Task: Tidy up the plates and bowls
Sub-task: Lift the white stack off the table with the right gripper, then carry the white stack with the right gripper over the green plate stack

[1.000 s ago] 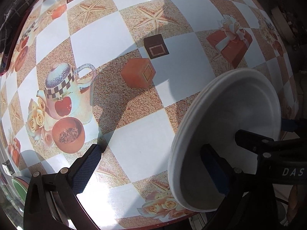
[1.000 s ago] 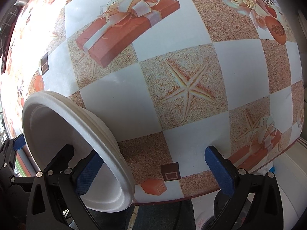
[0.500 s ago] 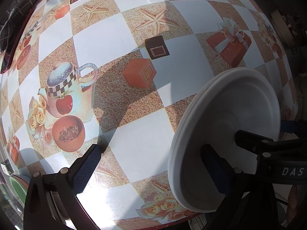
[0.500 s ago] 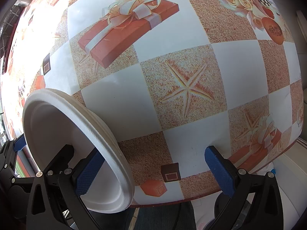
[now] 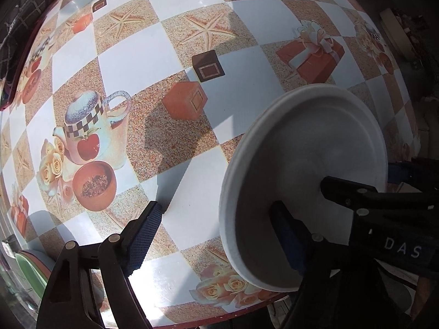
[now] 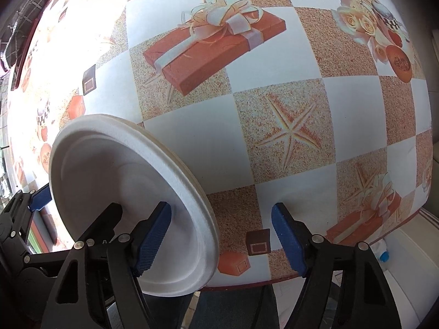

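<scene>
A white paper plate (image 5: 307, 170), with at least one more nested behind it, stands almost on edge above the table's near edge; it also shows in the right wrist view (image 6: 123, 192). My left gripper (image 5: 216, 235) is open; its right finger (image 5: 288, 241) lies against the plate's inner face. My right gripper (image 6: 219, 238) is open too; its left finger (image 6: 151, 235) rests inside the plate and its right finger (image 6: 288, 238) is well apart on the far side of the rim. Whether either finger bears the plate is hidden.
The table (image 5: 131, 63) has a checked cloth printed with starfish, gift boxes and a teapot. Stacked green and orange dishes (image 5: 30, 268) sit at its lower left edge. A dark red object (image 5: 8, 87) lies at the far left. The table's near edge (image 6: 274, 279) is just below the grippers.
The plate and both grippers have drifted slightly forward over the table. Both grippers stay equally open.
</scene>
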